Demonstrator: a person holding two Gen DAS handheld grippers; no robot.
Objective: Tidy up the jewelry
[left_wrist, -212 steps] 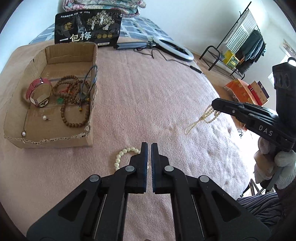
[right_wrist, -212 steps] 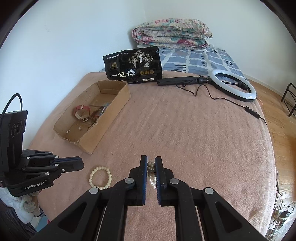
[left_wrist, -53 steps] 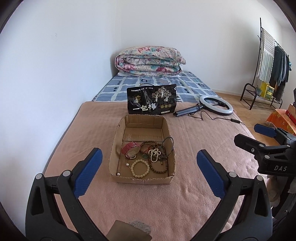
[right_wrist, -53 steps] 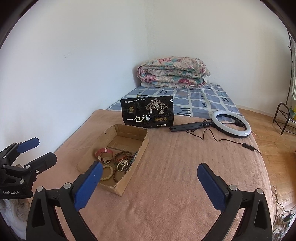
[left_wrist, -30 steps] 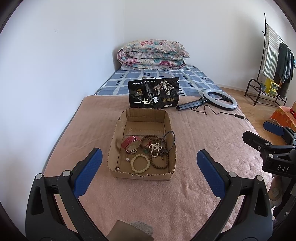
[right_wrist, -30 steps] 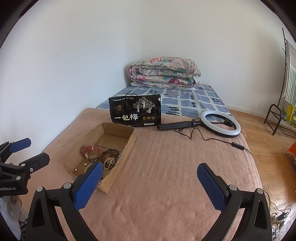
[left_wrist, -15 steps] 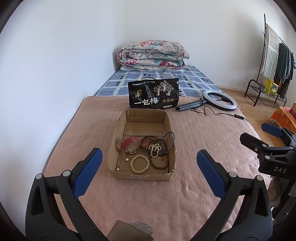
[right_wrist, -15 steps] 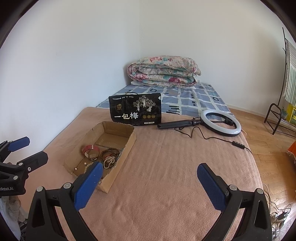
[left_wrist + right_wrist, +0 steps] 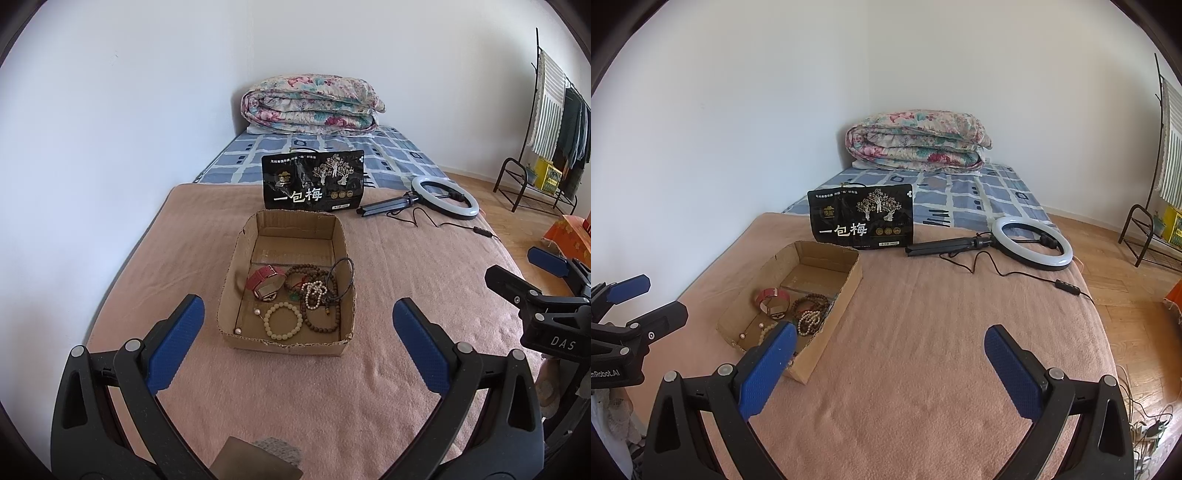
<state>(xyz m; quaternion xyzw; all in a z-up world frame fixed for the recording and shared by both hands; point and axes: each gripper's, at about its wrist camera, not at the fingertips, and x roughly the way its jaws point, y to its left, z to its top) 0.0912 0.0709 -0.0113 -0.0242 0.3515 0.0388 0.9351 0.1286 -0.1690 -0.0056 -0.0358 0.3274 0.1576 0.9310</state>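
Holding nothing, both claws, left point(image 9: 297, 325) and right point(image 9: 891, 352), gape before one cardboard box point(image 9: 284, 343).

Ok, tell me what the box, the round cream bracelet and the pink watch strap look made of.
Box: plain brown corrugated cardboard, matte, with ragged torn edges.
Cream bracelet: smooth, round, off-white beads with a slight sheen; possibly stone, shell or plastic, cannot tell which.
Watch strap: pink-red band with a dull finish, probably leather or imitation leather.

A pink-blanketed bed point(image 9: 388, 266) carries a cardboard box point(image 9: 284, 345), black pouch point(image 9: 312, 182), ring light point(image 9: 445, 197) and folded quilt point(image 9: 312, 105).
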